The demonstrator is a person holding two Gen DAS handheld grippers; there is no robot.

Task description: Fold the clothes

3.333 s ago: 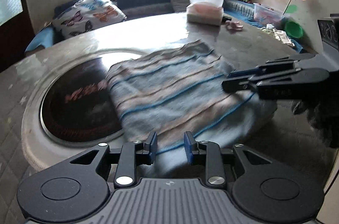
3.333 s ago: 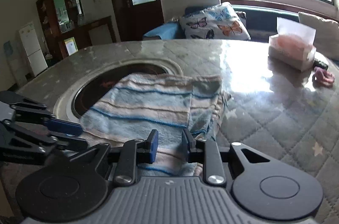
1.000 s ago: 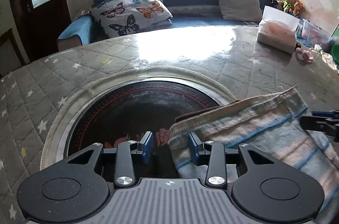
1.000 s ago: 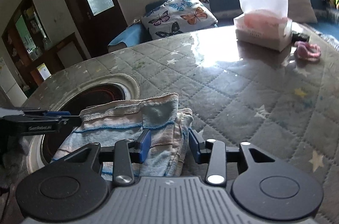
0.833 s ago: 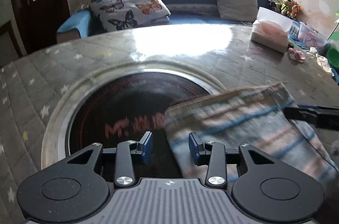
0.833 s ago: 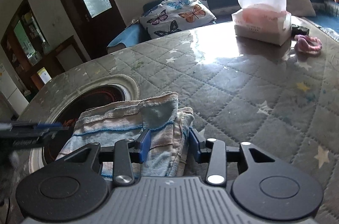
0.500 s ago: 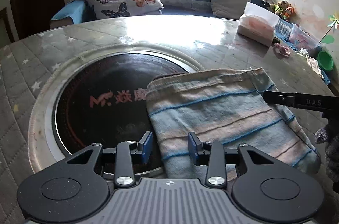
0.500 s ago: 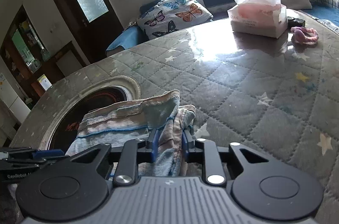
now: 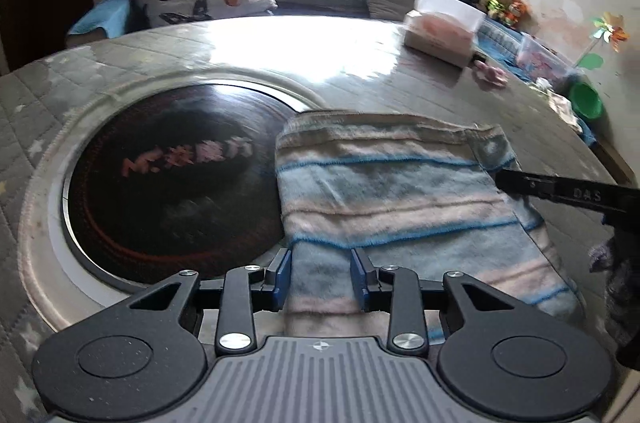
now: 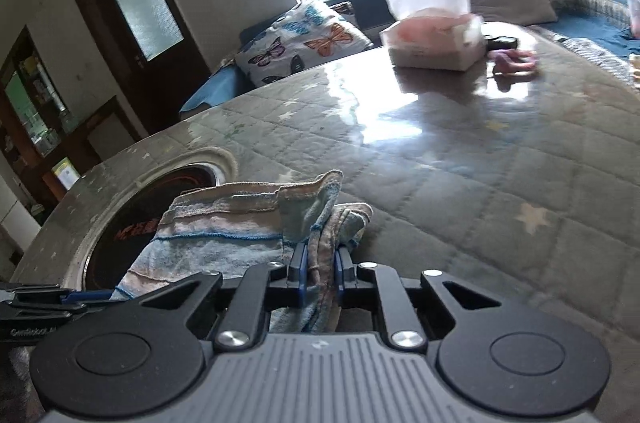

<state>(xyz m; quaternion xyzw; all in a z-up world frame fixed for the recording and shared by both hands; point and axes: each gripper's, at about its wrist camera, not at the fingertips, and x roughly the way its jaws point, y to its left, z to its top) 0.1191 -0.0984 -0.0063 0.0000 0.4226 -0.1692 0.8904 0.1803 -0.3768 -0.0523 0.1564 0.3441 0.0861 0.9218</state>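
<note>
cloth (image 10: 224,243) between right fingers (image 10: 298,273)

Left gripper (image 9: 320,277): jaws spread wide, straddling towel (image 9: 384,191) near edge, not clamped. Right gripper (image 10: 319,273): jaws closed, pinching bunched towel corner, held low.
</note>
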